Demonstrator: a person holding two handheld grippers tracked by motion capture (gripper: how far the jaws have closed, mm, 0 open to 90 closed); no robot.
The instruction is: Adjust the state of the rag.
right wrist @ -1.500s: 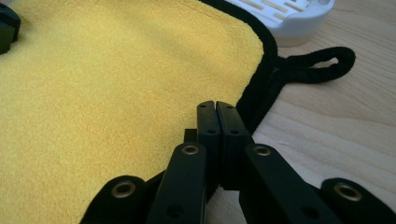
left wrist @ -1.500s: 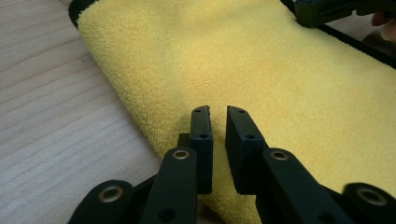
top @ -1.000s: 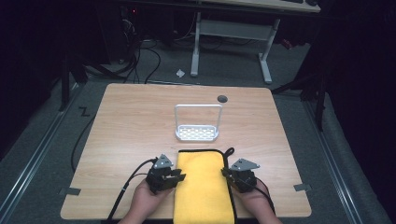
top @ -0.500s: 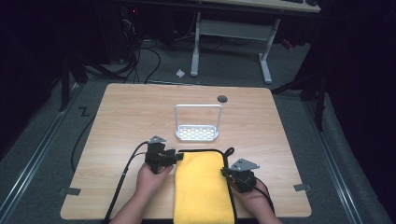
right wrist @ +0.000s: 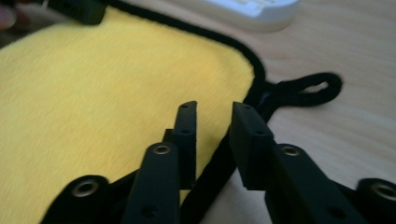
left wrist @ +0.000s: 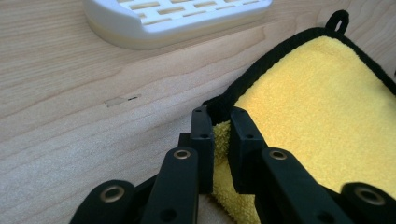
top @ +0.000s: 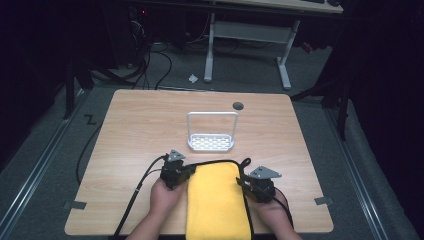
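Wooden table [top: 130, 130]: soft, floppy cloth [top: 216, 200]; left gripper [left wrist: 219, 123] has just closed, apparently pinching its eleven-o'clock corner hem; right gripper [right wrist: 212, 123] has just loosened, straddling the black edge.

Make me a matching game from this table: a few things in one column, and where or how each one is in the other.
Things:
1. cloth
2. rack
3. left claw
4. right claw

States:
A. white, with a tall handle, at mid-table
B. jaws apart over the black hem
C. yellow, spread at the near edge
D. pinching a far corner of the cloth

Pairs: 1-C, 2-A, 3-D, 4-B
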